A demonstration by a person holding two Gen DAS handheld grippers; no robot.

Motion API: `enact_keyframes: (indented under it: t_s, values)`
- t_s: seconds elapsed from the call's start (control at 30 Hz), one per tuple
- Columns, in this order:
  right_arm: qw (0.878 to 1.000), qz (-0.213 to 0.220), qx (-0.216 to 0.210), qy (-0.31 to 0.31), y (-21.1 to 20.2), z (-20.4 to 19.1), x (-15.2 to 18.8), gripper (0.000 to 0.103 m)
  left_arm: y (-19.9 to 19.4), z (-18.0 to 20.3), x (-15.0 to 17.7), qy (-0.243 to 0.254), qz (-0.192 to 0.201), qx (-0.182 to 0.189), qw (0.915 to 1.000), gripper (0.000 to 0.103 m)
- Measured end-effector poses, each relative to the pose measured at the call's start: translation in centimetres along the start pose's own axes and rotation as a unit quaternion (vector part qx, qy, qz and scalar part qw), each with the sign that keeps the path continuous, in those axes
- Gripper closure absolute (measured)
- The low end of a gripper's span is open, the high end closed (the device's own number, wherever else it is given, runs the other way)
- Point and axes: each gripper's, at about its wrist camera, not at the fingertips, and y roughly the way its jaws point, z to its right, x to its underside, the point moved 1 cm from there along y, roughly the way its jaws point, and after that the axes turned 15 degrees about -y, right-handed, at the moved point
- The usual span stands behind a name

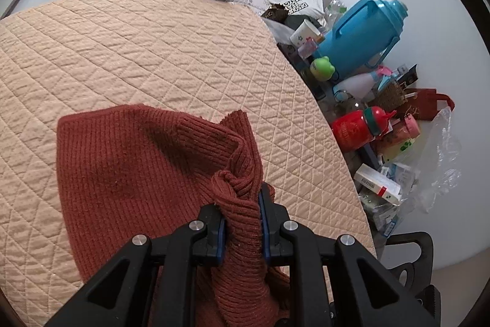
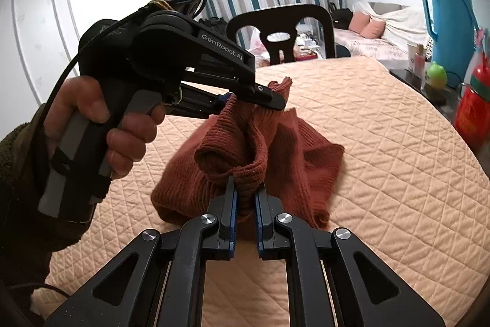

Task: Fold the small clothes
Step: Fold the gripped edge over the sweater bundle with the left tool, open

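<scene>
The knitted garment point(image 2: 260, 149) is lying on the quilted surface point(image 2: 398, 143), bunched and lifted at two edges. A chair point(image 2: 280, 29) is standing behind the surface's far edge. Along its right side a thermos jug point(image 1: 364, 32) is standing behind a bottle point(image 1: 358, 127) and boxes point(image 1: 379, 183).

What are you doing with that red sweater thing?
A person is folding a small rust-red knit garment on a table covered with a quilted peach cloth. The left gripper pinches one bunched edge, and the right gripper pinches another, so part of the knit is lifted while the rest lies on the cloth. It is not yet a neat fold.
</scene>
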Motion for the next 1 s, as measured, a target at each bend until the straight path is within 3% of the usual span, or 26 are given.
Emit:
enact_keyframes:
  t_s: [0.43, 0.57, 0.77, 1.0]
  values:
    - [0.998, -0.028, -0.009, 0.062, 0.7, 2.0, 1.3, 0.093, 1.7, 0.5, 0.2, -0.004, -0.012, -0.002, 0.9999, 0.078]
    - [0.997, -0.027, -0.007, 0.065, 0.4, 1.8, 1.5, 0.093, 1.6, 0.6, 0.1, -0.005, -0.014, 0.011, 0.9998, 0.061]
    - [0.997, -0.029, 0.005, 0.078, 0.0, 1.9, 1.8, 0.085, 0.2, 0.7, 0.2, 0.000, -0.004, 0.024, 0.9997, 0.046]
    - [0.994, -0.024, 0.016, 0.109, -1.0, 2.7, 2.3, 0.081, -2.5, -0.2, 0.5, 0.016, 0.023, 0.019, 0.9994, 0.042]
